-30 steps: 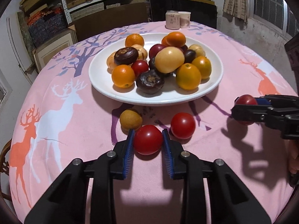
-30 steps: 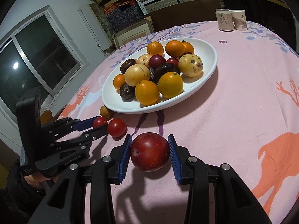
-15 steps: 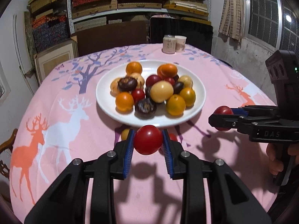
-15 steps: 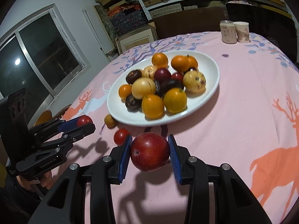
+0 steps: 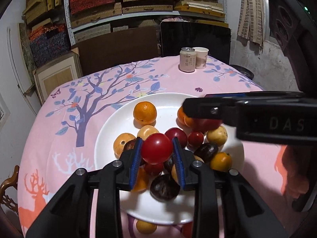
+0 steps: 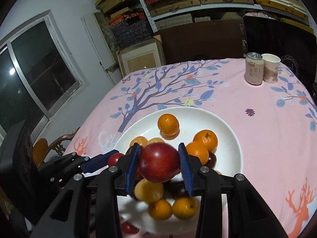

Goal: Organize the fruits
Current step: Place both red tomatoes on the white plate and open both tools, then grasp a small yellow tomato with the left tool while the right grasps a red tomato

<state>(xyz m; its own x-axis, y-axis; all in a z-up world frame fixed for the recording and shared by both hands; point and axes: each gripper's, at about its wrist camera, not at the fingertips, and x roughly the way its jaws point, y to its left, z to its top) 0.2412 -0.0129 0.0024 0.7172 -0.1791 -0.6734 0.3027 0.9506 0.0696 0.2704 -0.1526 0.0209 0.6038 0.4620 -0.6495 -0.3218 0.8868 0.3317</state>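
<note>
A white plate on the pink tablecloth holds a pile of oranges, yellow, red and dark purple fruits. My left gripper is shut on a red tomato and holds it above the near side of the pile. My right gripper is shut on a dark red plum and holds it above the plate. In the left wrist view the right gripper reaches in from the right over the plate, with the plum under it. The left gripper shows at the left in the right wrist view.
A yellow fruit and a red tomato lie on the cloth at the plate's near rim. A drink can and a paper cup stand at the table's far edge. A chair back is at the left.
Both grippers have lifted their fruits off the cloth and moved forward, and now hover over the plate. Each stays shut on its fruit.
</note>
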